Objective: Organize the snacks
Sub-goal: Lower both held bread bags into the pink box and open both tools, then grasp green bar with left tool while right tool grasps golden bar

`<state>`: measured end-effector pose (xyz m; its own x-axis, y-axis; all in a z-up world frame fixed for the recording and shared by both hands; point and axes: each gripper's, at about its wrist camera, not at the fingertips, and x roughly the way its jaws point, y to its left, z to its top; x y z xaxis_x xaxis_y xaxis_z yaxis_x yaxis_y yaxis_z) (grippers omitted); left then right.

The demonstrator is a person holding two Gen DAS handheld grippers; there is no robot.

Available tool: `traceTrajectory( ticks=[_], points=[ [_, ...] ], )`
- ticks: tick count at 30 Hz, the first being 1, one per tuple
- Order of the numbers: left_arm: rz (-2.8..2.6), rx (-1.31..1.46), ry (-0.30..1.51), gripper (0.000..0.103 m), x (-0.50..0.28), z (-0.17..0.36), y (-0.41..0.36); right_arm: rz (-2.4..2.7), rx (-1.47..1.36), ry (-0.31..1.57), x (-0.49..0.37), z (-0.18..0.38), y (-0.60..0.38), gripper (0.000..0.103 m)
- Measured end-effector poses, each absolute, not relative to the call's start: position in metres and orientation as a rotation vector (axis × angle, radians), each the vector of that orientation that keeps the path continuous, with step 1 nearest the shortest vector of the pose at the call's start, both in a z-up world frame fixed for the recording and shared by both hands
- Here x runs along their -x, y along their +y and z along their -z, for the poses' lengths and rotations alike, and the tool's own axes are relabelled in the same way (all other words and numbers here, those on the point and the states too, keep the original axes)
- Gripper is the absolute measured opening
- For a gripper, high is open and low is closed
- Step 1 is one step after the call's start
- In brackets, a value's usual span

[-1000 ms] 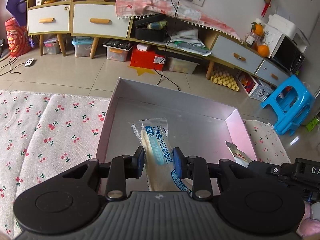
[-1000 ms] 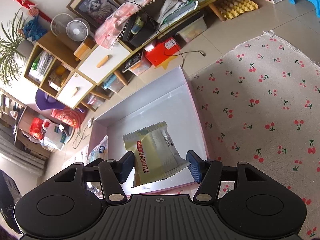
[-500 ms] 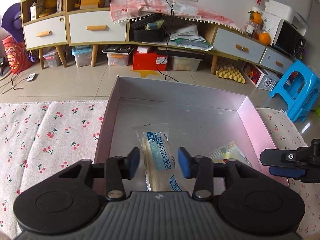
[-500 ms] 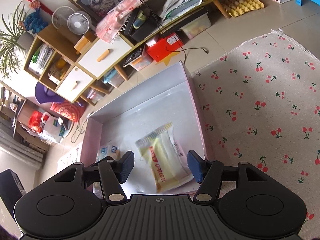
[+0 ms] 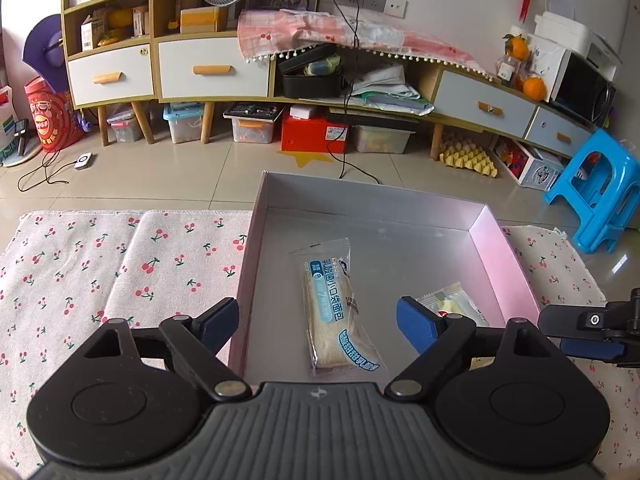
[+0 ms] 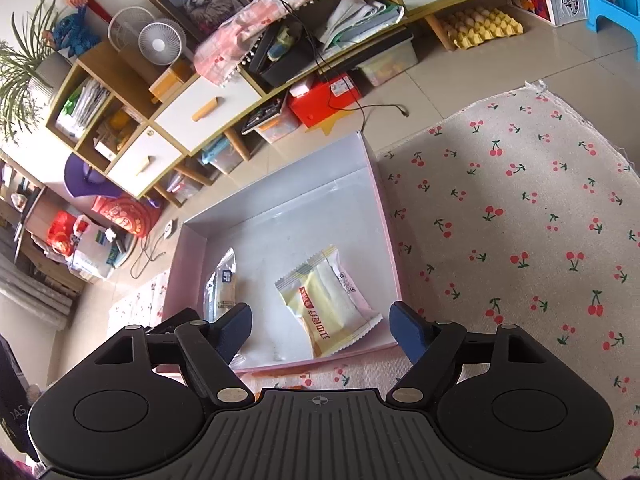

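A shallow pink box (image 5: 504,256) with a grey floor sits on the cherry-print cloth (image 5: 120,264). A blue-and-clear bread packet (image 5: 336,304) lies flat inside it, also in the right wrist view (image 6: 222,284). A yellow snack packet (image 6: 326,302) lies beside it, partly hidden in the left wrist view (image 5: 452,304). My left gripper (image 5: 318,322) is open and empty above the blue packet. My right gripper (image 6: 320,330) is open and empty above the yellow packet; it also shows in the left wrist view (image 5: 588,332).
The box (image 6: 384,216) stands at the far edge of the cloth (image 6: 520,208). Beyond lie tiled floor, a low cabinet (image 5: 208,68) with storage bins beneath, a red box (image 5: 314,134) and a blue stool (image 5: 600,200).
My left gripper opened and let the blue packet down into the box, then drew back. My right gripper dropped the yellow packet into the box and pulled back.
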<state>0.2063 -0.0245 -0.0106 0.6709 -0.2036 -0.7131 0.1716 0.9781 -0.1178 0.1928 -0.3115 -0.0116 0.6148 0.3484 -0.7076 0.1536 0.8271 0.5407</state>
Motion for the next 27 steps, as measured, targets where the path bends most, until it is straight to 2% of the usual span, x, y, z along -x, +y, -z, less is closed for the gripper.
traceTrajectory(
  ticks=[3,13,20,23,27],
  points=[
    [0.209,0.044,0.789,0.093,-0.195,0.002,-0.019,-0.116,-0.606,0.907,-0.182,0.002,-0.311,0.085],
    [0.179,0.031,0.799,0.102,-0.162,-0.007,-0.002,-0.097,-0.562,0.942,-0.144,-0.016,-0.303,0.086],
    [0.145,0.03,0.837,0.102,-0.144,-0.006,0.014,-0.075,-0.529,1.0,-0.123,-0.014,-0.297,0.086],
    [0.145,0.054,0.827,0.102,-0.135,-0.002,0.022,-0.084,-0.52,1.008,-0.115,-0.007,-0.296,0.092],
    [0.165,0.033,0.831,0.102,-0.127,0.006,0.029,-0.088,-0.518,1.05,-0.106,0.005,-0.297,0.093]
  ],
)
